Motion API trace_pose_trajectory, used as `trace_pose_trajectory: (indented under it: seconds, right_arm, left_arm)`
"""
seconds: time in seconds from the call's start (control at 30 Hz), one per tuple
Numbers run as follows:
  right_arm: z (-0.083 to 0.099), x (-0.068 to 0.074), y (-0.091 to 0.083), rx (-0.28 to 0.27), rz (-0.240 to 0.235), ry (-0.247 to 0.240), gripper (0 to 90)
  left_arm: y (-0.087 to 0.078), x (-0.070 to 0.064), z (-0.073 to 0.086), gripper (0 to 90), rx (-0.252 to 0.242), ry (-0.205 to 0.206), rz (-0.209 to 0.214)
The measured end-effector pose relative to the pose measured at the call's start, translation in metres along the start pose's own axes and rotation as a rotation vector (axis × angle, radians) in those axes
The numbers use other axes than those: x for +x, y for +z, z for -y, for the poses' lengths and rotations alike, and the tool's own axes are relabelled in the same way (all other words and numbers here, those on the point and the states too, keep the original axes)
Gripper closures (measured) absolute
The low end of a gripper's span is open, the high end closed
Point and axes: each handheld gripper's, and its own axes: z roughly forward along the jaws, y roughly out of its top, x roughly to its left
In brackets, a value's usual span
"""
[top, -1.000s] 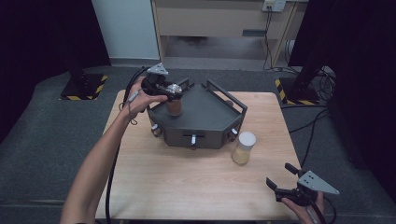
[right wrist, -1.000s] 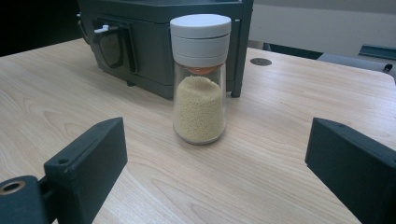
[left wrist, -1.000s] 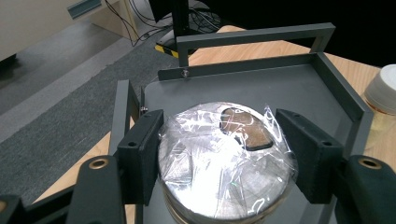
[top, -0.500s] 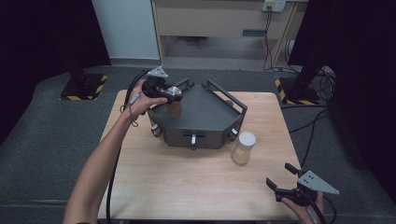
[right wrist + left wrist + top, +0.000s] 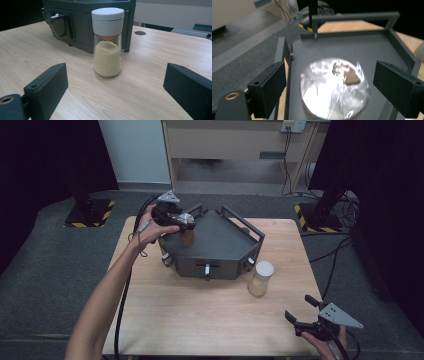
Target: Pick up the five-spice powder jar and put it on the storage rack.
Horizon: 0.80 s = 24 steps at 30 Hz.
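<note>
Foil-topped jar (image 5: 334, 87) is the business here, but take the stage in order of size first: a wooden table (image 5: 200, 315), and on it the dark metal tray (image 5: 225, 245) with its raised rails and handles, sitting toward the far side. On the tray's left part stands that jar, brownish below and capped with crinkled shiny film, and the left gripper (image 5: 182, 222) hangs right over it. In the left gripper view the jaws are spread wide, one either side of the shiny top, touching nothing, holding nothing.

Smaller again: the spice shaker (image 5: 107, 41), white cap, pale yellow grains filling the lower glass, upright on the bare wood just beside the tray's front right corner. The right gripper (image 5: 305, 317) waits near the table's front right edge, well apart from it, jaws gaping and empty, shaker dead centre between them in the right gripper view.

My read: the left hand is lining up a grasp. To do it well, it should drop below the film so the pads meet the jar's firm wall rather than the foil, keep the jar centred between the jaws, and close gently. A squeeze on the film could crumple it or let the jar slip.
</note>
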Motion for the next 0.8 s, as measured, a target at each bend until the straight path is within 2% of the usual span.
trace_pose_trajectory:
  seconds: [0.1, 0.17, 0.23, 0.27, 0.3, 0.43, 0.63, 0.8]
  right_arm:
    - [0.000, 0.000, 0.000, 0.000, -0.002, -0.002, 6.3]
    - [0.000, 0.000, 0.000, 0.000, -0.001, -0.001, 6.3]
    - [0.000, 0.000, 0.000, -0.001, -0.002, -0.001, 6.3]
    - [0.000, 0.000, 0.000, -0.001, -0.002, -0.001, 6.3]
    - [0.000, 0.000, 0.000, -0.002, -0.002, 0.000, 6.3]
    - [0.000, 0.000, 0.000, -0.003, -0.002, -0.001, 6.3]
    - [0.000, 0.000, 0.000, 0.000, -0.005, -0.003, 6.3]
    - [-0.001, 0.000, 0.001, 0.002, -0.008, -0.002, 6.3]
  left_arm:
    - [-0.007, -0.001, -0.008, 9.1, -0.016, 0.009, -0.006]
    - [-0.015, 0.001, -0.014, 9.0, -0.043, 0.011, 0.014]
    - [-0.022, -0.001, -0.020, 9.0, -0.059, 0.029, 0.015]
    - [-0.026, -0.001, -0.022, 8.9, -0.073, 0.033, 0.024]
    - [-0.031, 0.002, -0.022, 9.0, -0.098, 0.024, 0.051]
    - [-0.044, 0.002, -0.017, 9.0, -0.162, 0.037, 0.091]
    - [-0.059, -0.008, -0.010, 8.9, -0.175, 0.072, 0.124]
    - [-0.072, -0.020, 0.008, 9.0, -0.229, 0.083, 0.160]
